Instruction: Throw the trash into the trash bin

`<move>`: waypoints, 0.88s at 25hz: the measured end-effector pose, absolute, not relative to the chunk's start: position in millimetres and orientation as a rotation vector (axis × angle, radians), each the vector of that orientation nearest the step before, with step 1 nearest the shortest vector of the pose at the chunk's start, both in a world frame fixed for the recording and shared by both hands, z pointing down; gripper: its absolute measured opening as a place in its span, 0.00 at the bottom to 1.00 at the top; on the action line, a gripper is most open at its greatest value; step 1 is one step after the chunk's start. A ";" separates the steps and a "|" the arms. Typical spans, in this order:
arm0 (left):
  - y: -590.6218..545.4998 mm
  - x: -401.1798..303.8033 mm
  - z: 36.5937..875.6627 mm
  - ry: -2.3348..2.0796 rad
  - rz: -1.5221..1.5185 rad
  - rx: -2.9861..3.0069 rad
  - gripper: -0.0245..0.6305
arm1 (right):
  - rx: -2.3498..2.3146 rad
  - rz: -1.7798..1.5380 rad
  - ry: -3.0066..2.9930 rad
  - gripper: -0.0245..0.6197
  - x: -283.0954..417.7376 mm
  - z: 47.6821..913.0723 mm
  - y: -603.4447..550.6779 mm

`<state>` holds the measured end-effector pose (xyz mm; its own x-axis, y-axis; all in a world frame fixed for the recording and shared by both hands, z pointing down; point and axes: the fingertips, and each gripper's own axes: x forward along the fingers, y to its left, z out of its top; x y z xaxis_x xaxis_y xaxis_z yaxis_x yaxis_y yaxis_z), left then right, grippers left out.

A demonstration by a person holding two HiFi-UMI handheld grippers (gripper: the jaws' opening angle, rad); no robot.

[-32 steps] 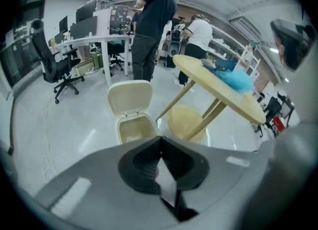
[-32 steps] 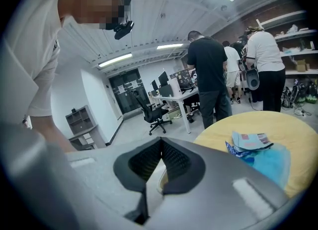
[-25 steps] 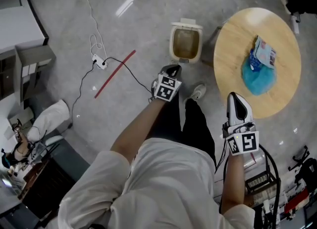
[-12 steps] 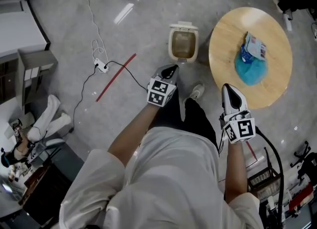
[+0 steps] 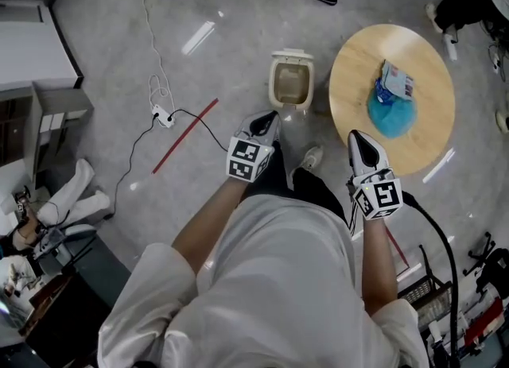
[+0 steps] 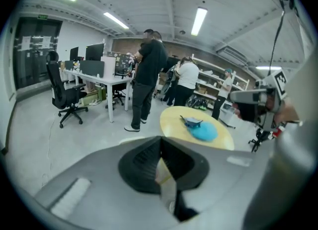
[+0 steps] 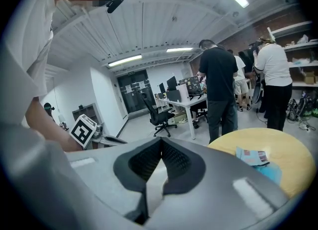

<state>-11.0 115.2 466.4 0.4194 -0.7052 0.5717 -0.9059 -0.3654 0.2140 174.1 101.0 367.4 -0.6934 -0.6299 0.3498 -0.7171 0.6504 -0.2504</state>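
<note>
Trash sits on the round wooden bench [image 5: 354, 64], not yet collected: a crumpled blue item [image 5: 390, 118] with a printed wrapper [image 5: 395, 83] touching its far side. Together they form one pile whose long axis runs roughly away from the person.

Gripper state:
- The left gripper [image 5: 267, 120] has its jaws pressed together, with nothing seen pinched between them.
- The right gripper [image 5: 357, 139] is likewise closed and empty.

Key relation – the pile lies ahead of the right gripper and slightly to its right, on the bench surface beyond the near edge. The right gripper is clearly the nearer of the two; the left gripper is well apart from the pile, with the bench edge between them. The left gripper points instead toward the trash bin [image 5: 291, 82], which stands on the floor with its lid open, just beside the left edge of the bench.

Judged from this layout, the pick falls to the right gripper, which must first spread its jaws, approach along the pile's axis and close across its narrow width. The bin then lies to the left of the pick point.
</note>
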 end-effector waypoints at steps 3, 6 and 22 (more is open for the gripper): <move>117.4 -12.0 451.0 -1.376 0.514 2.192 0.04 | 1.077 0.534 -2.640 0.04 171.5 364.2 103.0; 118.9 -7.5 436.7 -1.382 0.499 2.219 0.04 | 1.063 0.521 -2.638 0.04 171.4 362.7 104.6; 119.4 10.7 383.9 -1.377 0.462 2.323 0.04 | 1.132 0.531 -2.588 0.04 180.1 358.7 111.2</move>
